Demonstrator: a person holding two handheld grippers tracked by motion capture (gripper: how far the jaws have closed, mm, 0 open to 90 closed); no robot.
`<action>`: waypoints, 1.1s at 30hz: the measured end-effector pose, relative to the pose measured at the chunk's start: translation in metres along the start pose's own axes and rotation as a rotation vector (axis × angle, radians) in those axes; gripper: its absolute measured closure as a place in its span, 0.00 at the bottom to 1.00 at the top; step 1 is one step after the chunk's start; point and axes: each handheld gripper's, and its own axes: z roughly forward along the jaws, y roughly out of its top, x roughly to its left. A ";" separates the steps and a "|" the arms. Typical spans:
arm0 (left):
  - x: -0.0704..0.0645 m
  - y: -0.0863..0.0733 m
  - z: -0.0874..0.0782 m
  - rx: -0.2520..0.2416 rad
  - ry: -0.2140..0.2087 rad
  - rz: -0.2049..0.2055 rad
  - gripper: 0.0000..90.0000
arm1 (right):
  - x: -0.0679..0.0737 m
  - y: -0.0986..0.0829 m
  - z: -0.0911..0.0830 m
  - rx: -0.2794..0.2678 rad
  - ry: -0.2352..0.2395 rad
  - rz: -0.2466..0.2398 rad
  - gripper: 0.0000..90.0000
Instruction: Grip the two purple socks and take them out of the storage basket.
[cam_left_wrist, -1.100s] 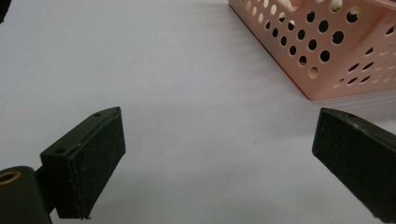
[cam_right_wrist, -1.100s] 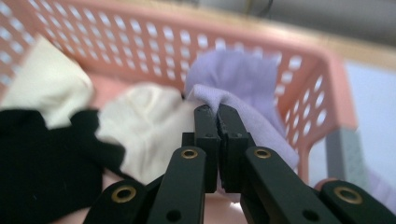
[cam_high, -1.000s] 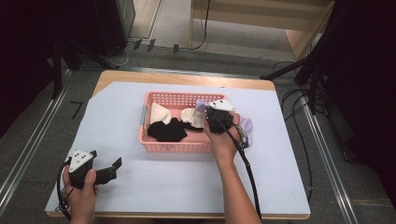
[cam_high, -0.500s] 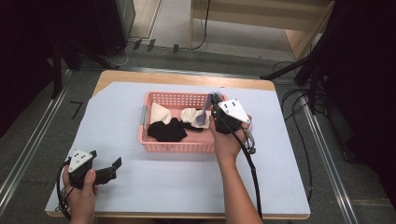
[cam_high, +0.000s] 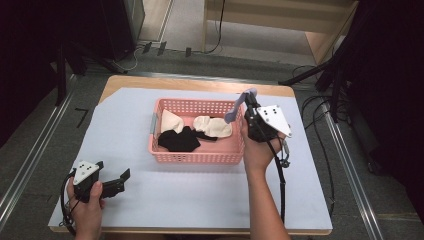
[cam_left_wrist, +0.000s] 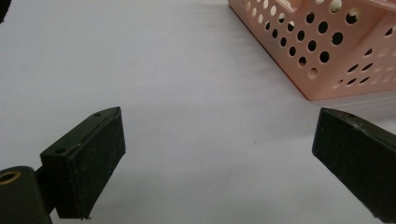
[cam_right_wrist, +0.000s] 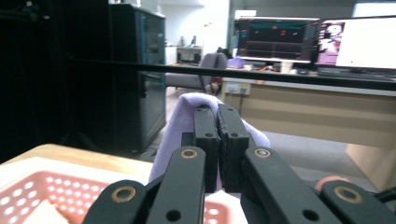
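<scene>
We have the right gripper lifted above the right end of the pink basket, its jaws pressed together on a lilac cloth — the piece hangs from the jaw tips, down and to the left toward the basket's inside. In the right gripper view the jaws point up and away at the room, and the lilac cloth drapes over and behind them, folded at the top. So its long axis runs roughly downward from the grip, with the loose end just over the basket's right wall. We judge that the coming move turns on this: the open table lies to the right of the gripper, the basket to its left and below.

The cloth looks thin, soft and limp — a small sock or rag, we cannot tell which. In the basket lie two cream pieces and a black piece.

Our left gripper rests near the table's front left corner, jaws wide apart and holding nothing, well away from the cloth; the right hand is clearly the nearer one.
</scene>
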 end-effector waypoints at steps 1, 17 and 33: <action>0.000 0.000 0.000 0.001 0.000 0.001 0.04 | -0.005 0.001 -0.002 -0.002 -0.012 0.003 0.98; -0.001 0.000 0.000 -0.001 0.002 0.006 0.04 | -0.074 -0.008 -0.030 0.045 -0.160 -0.005 0.98; -0.001 0.000 0.000 -0.002 0.001 0.007 0.04 | -0.095 -0.065 -0.027 0.267 -0.137 0.005 0.90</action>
